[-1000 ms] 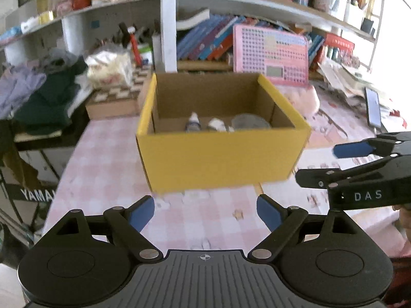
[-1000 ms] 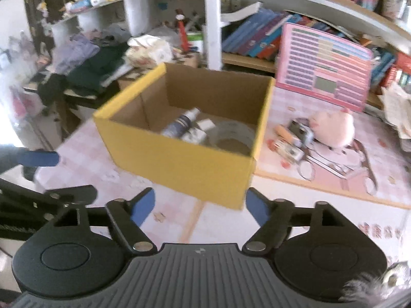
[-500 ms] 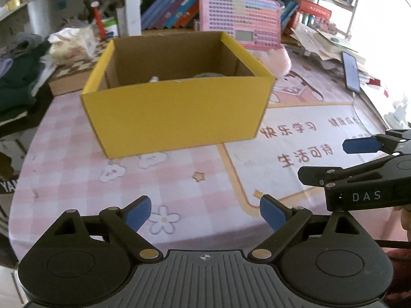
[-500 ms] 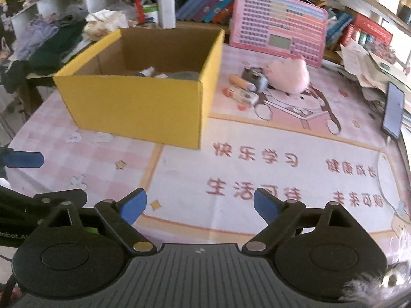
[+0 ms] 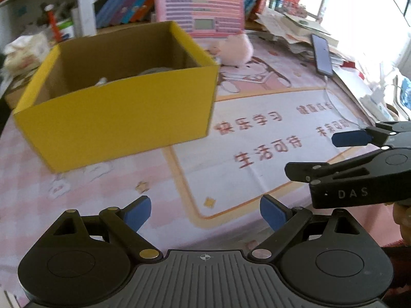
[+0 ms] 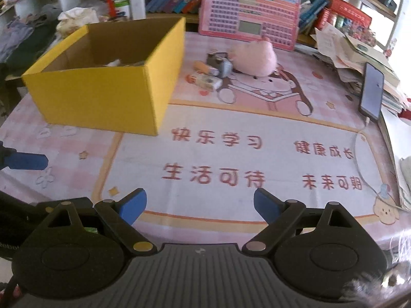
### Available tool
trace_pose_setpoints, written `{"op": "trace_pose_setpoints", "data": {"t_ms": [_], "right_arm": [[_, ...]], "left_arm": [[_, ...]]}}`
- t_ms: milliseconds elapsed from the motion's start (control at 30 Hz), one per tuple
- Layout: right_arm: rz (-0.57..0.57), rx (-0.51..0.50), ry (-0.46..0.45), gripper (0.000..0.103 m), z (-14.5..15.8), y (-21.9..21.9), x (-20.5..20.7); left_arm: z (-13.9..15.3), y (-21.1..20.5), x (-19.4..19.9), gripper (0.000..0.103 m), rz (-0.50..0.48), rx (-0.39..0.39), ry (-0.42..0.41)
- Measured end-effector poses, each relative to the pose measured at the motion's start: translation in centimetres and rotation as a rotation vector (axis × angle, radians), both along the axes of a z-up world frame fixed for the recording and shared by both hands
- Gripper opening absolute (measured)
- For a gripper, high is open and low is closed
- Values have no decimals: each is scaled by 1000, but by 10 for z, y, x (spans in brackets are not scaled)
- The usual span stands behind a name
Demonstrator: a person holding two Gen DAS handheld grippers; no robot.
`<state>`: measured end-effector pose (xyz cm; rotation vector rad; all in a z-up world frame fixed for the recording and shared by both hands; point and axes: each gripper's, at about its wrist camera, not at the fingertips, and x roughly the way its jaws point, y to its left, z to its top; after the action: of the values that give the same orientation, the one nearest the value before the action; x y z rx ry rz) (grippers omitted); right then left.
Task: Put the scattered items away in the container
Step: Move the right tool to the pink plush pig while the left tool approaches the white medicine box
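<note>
A yellow cardboard box (image 5: 115,118) (image 6: 102,97) stands on the pink table mat, with a few small items partly hidden inside it. Right of the box lie a pink plush toy (image 6: 254,56) (image 5: 236,50), a grey camera-like object (image 6: 219,64), an orange tube (image 6: 203,66) and a small white packet (image 6: 205,81). My left gripper (image 5: 205,211) is open over the mat near the table's front edge, nothing between its fingers. My right gripper (image 6: 199,205) is open too, also empty, hovering over the mat's printed red characters. The right gripper shows side-on in the left wrist view.
A pink learning tablet (image 6: 249,25) leans against the bookshelf behind the toys. A phone (image 6: 372,91) on a cable lies beside a paper stack (image 6: 354,51) at the right. Clothes and a tissue pack (image 6: 77,16) crowd the far left. The table's front edge is close below me.
Both grippers pulled back from the box and tilted down toward the near side of the table. The box now sits farther off and to the left. Both sets of jaws stand slightly wider.
</note>
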<state>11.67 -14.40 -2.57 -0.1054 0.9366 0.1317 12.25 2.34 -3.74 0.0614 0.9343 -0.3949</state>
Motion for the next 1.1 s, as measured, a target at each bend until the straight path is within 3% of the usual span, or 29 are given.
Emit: {"op": "trace_pose_setpoints", "data": {"t_ms": [733, 1100], "right_arm": [[-37, -6, 19, 91, -9, -98, 64], [24, 57, 5, 91, -11, -136, 115]], "left_arm": [[-7, -108, 67, 94, -119, -15, 44], [-9, -144, 106, 94, -14, 61, 19]]}}
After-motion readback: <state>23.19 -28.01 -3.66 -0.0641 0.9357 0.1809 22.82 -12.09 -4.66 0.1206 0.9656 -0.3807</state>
